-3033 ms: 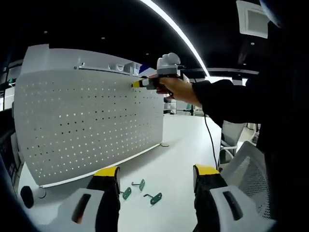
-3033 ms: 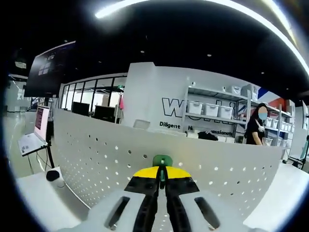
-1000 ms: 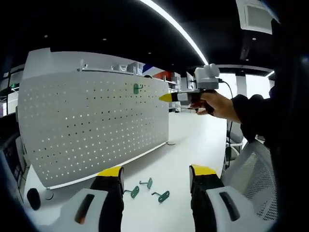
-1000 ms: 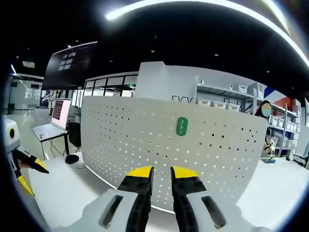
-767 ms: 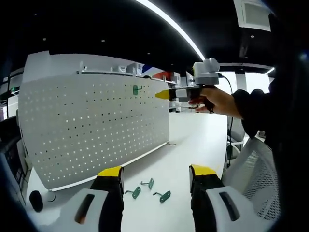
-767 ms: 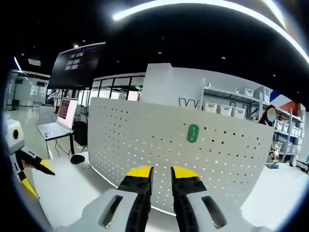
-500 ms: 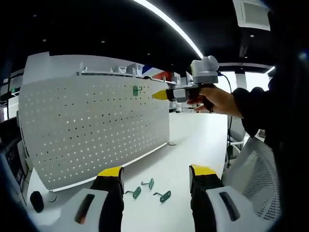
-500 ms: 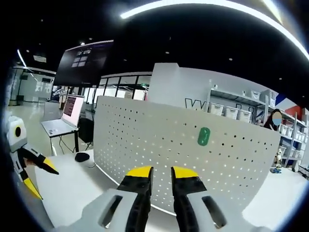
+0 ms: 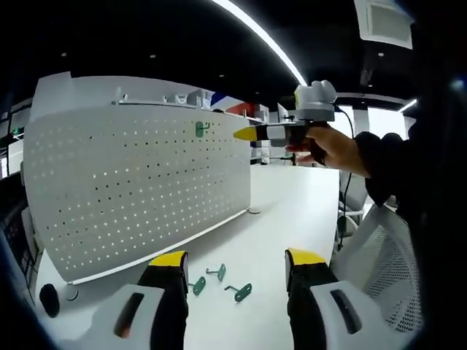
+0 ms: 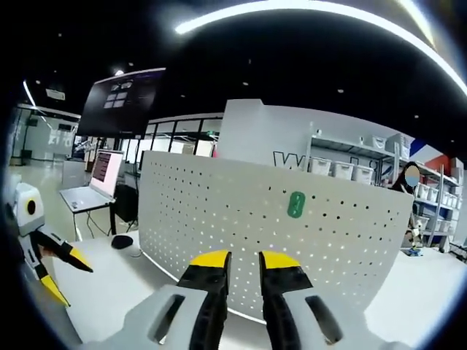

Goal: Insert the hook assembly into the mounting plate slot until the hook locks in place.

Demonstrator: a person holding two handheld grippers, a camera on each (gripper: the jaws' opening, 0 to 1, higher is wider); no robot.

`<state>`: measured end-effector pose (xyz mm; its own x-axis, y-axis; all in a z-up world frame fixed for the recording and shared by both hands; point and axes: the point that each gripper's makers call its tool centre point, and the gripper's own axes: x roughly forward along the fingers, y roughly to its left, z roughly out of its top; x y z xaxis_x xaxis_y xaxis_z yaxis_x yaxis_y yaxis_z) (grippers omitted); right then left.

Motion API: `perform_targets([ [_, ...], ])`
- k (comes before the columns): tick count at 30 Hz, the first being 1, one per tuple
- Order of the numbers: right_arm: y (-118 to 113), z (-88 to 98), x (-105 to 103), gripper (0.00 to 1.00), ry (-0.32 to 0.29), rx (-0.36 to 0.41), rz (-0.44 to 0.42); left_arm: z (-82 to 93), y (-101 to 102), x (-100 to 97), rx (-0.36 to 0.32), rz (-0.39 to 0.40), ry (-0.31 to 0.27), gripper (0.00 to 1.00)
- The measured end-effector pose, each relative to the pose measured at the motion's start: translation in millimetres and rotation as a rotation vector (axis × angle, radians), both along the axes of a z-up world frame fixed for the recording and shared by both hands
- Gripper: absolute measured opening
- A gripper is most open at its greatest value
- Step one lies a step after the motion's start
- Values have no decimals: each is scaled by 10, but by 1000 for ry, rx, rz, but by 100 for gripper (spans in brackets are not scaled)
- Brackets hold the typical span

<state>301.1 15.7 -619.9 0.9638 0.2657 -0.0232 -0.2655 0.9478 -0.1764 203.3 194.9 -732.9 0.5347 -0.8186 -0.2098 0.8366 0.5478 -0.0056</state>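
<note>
On the pegboard (image 10: 241, 226), near its top edge, hangs a green hook (image 10: 295, 205). Right gripper (image 10: 244, 261) faces it from well back, jaws slightly parted, empty. Left gripper (image 9: 235, 259) has its jaws spread; two hooks (image 9: 219, 281) lie on the table (image 9: 284, 219) at 12 o'clock.

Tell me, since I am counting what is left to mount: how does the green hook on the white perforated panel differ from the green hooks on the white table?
The green hook on the panel hangs mounted high up; the three green hooks on the table lie loose between the left gripper jaws. It stands alone; they cluster together. All share the green colour.
</note>
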Motion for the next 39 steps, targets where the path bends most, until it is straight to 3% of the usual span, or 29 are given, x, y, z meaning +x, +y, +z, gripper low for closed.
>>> perform_targets([
  [7, -101, -177, -116, 14, 23, 39, -26, -65, -54, 30, 40, -29, 16, 53],
  [17, -73, -376, -248, 14, 41, 89, -29, -100, -220, 303, 135, -92, -23, 50],
  [26, -37, -622, -341, 14, 68, 120, -27, -471, -411, 388, 203, -149, 41, 47],
  [39, 64, -893, -320, 14, 127, 103, 10, -954, -724, 773, 293, -119, 92, 28],
])
